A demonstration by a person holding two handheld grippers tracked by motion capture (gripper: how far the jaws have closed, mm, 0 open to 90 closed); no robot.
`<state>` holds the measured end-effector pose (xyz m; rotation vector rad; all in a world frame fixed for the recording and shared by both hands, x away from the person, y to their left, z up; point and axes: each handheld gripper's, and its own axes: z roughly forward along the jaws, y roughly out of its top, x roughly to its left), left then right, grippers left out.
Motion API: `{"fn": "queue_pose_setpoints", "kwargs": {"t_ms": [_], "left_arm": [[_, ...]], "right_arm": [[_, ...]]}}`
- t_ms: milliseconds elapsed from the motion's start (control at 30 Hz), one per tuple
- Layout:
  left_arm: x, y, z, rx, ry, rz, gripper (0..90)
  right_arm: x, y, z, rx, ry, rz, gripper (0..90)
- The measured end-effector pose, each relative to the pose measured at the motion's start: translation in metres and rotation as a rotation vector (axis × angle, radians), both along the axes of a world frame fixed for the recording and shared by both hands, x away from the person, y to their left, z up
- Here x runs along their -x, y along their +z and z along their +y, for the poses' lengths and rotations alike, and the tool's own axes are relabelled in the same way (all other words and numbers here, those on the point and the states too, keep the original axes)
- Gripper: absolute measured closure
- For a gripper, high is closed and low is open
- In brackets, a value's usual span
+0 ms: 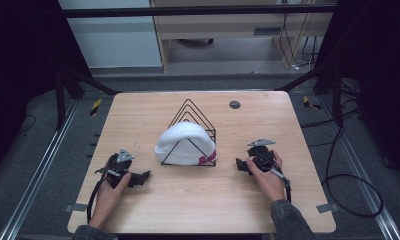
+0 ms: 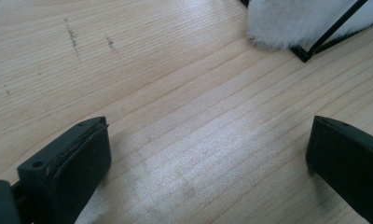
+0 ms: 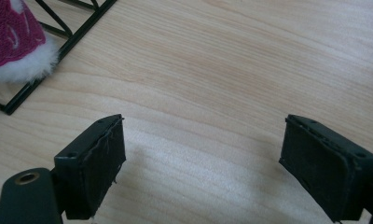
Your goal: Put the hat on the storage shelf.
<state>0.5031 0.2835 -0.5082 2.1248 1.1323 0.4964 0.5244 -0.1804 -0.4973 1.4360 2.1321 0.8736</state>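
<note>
Counter (image 1: 198, 200) carries a black wire rack (image 1: 192, 117) at centre, its peaked frames lined up front to back. White fuzzy hat (image 1: 185, 143) sits in the rack, crown up, long side across, pink trim at its right. Left hand-held gripper (image 1: 144, 176) and right hand-held gripper (image 1: 239, 164) rest either side, both spread wide, holding nothing, tips pointing inward at the hat.

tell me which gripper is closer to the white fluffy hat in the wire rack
Left, narrowly. The left gripper sits just left of the hat; the right gripper sits a bit farther off, right of it.
</note>
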Motion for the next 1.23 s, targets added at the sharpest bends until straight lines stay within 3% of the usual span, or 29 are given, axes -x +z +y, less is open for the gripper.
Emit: {"fn": "queue_pose_setpoints", "kwargs": {"t_ms": [633, 1000, 1100, 1233], "left_arm": [[0.000, 0.000, 0.000, 0.000, 0.000, 0.000, 0.0], [0.000, 0.000, 0.000, 0.000, 0.000, -0.001, 0.0], [0.000, 0.000, 0.000, 0.000, 0.000, -0.001, 0.0], [0.000, 0.000, 0.000, 0.000, 0.000, -0.001, 0.0]], "right_arm": [[-0.013, -0.011, -0.003, -0.025, -0.105, -0.042, 14.7], [-0.014, -0.014, 0.000, -0.015, -0.114, -0.062, 12.2], [-0.013, -0.014, 0.002, -0.019, -0.111, -0.053, 7.8], [-0.012, -0.014, 0.005, -0.019, -0.173, -0.028, 1.2]]}}
